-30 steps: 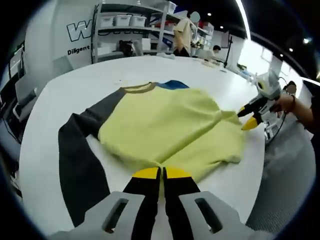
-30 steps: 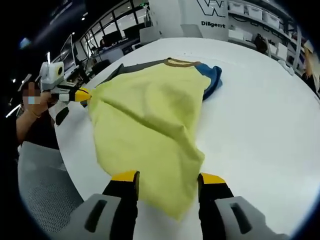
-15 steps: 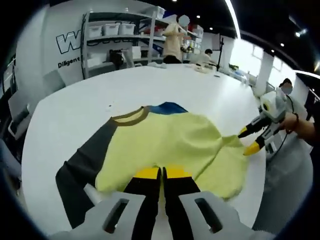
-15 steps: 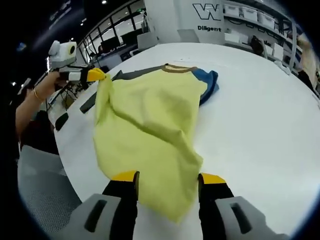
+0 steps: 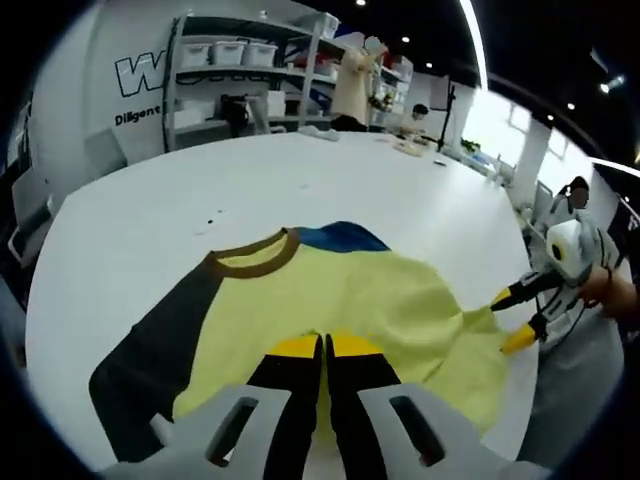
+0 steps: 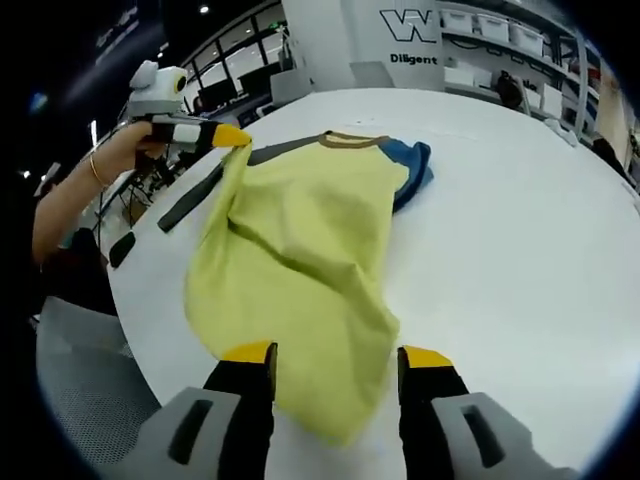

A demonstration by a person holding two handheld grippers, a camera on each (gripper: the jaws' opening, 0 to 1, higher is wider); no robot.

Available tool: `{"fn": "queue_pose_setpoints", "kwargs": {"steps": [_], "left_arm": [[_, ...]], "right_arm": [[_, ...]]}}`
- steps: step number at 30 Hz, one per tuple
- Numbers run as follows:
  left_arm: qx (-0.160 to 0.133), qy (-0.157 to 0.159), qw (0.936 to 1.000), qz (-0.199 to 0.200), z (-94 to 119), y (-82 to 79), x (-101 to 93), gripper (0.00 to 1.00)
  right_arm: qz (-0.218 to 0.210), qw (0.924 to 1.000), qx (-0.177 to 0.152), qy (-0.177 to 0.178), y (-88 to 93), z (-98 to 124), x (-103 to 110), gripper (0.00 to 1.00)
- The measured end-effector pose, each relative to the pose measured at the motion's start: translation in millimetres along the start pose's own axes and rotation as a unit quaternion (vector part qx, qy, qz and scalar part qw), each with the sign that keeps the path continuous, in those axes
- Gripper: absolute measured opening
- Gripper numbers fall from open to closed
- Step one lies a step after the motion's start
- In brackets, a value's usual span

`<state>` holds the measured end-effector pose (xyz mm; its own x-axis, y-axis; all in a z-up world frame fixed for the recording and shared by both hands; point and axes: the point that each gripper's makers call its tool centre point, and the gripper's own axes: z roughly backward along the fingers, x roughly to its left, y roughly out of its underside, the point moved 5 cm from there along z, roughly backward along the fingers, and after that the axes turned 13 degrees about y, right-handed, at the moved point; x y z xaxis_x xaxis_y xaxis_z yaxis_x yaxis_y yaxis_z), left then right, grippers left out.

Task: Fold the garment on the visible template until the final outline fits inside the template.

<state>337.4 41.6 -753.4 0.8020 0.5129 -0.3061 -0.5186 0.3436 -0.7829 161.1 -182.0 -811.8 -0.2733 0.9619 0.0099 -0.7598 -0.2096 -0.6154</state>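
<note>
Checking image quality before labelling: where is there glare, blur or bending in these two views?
Left gripper view: bright window washes out the upper right; the table edge bows. Right gripper view: garment sharp; the left claw slightly soft, shelves curved.

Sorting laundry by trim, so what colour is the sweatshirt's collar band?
Brown; the collar band shows best in the left gripper view.

Left gripper (image 5: 324,350): 2 black jaws, yellow tips, grey slotted mounts. Right gripper (image 6: 334,362): same build. Thin bracelet (image 6: 95,171) on wrist behind the left gripper.
</note>
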Motion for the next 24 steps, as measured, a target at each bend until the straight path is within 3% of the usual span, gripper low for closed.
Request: {"fn": "queue_pose_setpoints", "kwargs": {"steps": [6,17,24], "left_arm": [[0.013,0.004,0.9999,0.003,-23,-1.4,3.0,0.0],[0.053,0.0,0.9985,-0.015,-61,21.3,5.9,0.0],[0.07,-0.007,0.9973,-0.02,-74,33.9,6.5,0.0]], "right_arm": [[0.0,1.0,-0.003,-0.001,-0.1,0,1,0.48],[-0.002,1.0,0.001,0.0,2.5,-2,-1,0.49],[-0.043,0.9988,-0.01,-0.022,-0.9,-1,0,0.49]]}}
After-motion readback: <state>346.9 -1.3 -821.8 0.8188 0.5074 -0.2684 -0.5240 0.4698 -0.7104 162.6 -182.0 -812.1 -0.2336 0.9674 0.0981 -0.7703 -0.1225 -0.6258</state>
